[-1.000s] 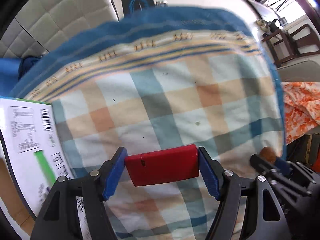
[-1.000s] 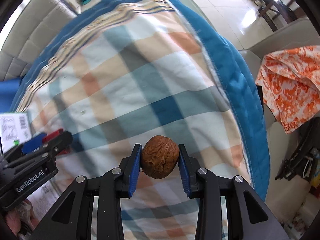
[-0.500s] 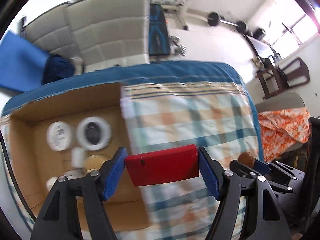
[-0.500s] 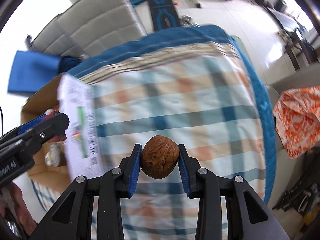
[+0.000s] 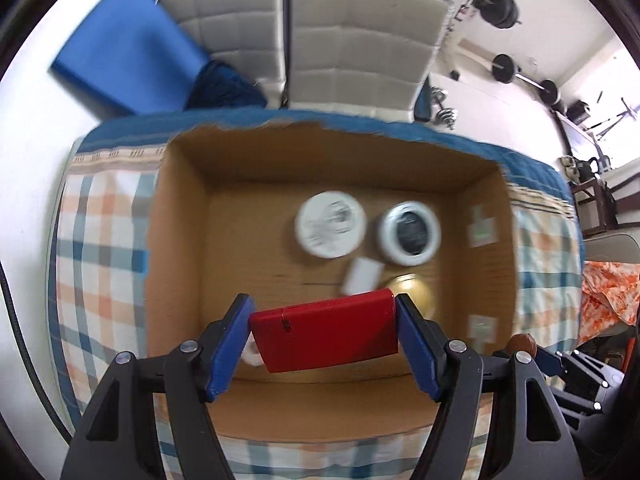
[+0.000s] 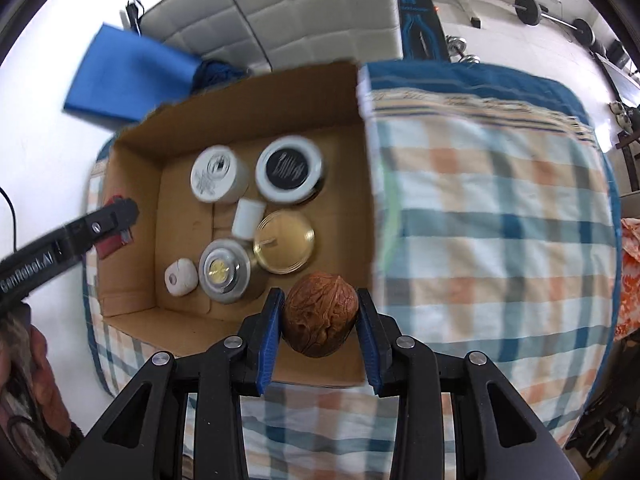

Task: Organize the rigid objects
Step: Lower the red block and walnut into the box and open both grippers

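While its long axis runs finger to finger, the red case (image 5: 326, 334) is pinched endwise by the left gripper (image 5: 323, 340); the right gripper (image 6: 319, 330) pinches a walnut (image 6: 320, 314) between its pads.

Bright daylight, motion blur, fisheye edges

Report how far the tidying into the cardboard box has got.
Done: the cardboard box already holds several pieces, among them a white-lidded jar, a black-lidded jar and a gold tin. In hand: the left gripper grips a red case above the box; the right gripper grips a walnut at its near edge. Left: setting both inside.
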Demonstrator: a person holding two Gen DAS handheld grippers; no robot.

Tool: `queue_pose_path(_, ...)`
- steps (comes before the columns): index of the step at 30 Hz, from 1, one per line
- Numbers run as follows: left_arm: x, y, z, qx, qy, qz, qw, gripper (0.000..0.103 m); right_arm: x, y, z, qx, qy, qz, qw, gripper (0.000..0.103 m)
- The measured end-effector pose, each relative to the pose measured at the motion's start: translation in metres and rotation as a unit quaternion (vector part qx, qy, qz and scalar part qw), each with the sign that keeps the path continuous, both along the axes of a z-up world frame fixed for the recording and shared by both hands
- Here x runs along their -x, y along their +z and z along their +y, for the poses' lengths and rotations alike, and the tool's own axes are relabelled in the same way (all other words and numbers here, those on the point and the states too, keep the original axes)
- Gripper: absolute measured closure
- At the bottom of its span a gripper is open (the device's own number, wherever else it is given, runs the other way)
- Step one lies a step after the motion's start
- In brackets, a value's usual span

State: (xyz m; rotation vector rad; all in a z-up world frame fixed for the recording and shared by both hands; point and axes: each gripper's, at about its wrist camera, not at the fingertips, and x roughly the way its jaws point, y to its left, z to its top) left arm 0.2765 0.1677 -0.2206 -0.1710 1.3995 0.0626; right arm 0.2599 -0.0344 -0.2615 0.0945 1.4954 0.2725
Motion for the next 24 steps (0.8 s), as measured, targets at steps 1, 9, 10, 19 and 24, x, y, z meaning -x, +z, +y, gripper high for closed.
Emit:
queue_pose_path(1,0.001,-0.005,0.008,0.001,0.002,0.005,1.0000,0.034,0.002,-0.009,0.010,0.003,0.002,0.010,1.000,0.065)
queue_pose_path(9,-0.012,-0.068,0.047,0.008,0.010,0.061,0.9981,0.034,0.004,-0.063,0.047,0.039,0.007,0.067,0.997,0.065)
queue_pose_path(10,-0.014,-0.074,0.049,0.010,0.011,0.067,0.9976,0.034,0.002,-0.069,0.050,0.044,0.006,0.075,0.996,0.065)
queue_pose_path(19,-0.042,-0.126,0.045,0.013,-0.018,0.116,0.9930,0.034,-0.002,-0.115,0.062,0.074,0.002,0.127,0.989,0.065)
queue_pose_path(24,-0.050,-0.142,0.044,0.007,-0.025,0.124,0.9919,0.034,-0.006,-0.131,0.058,0.086,-0.009,0.142,0.986,0.065)
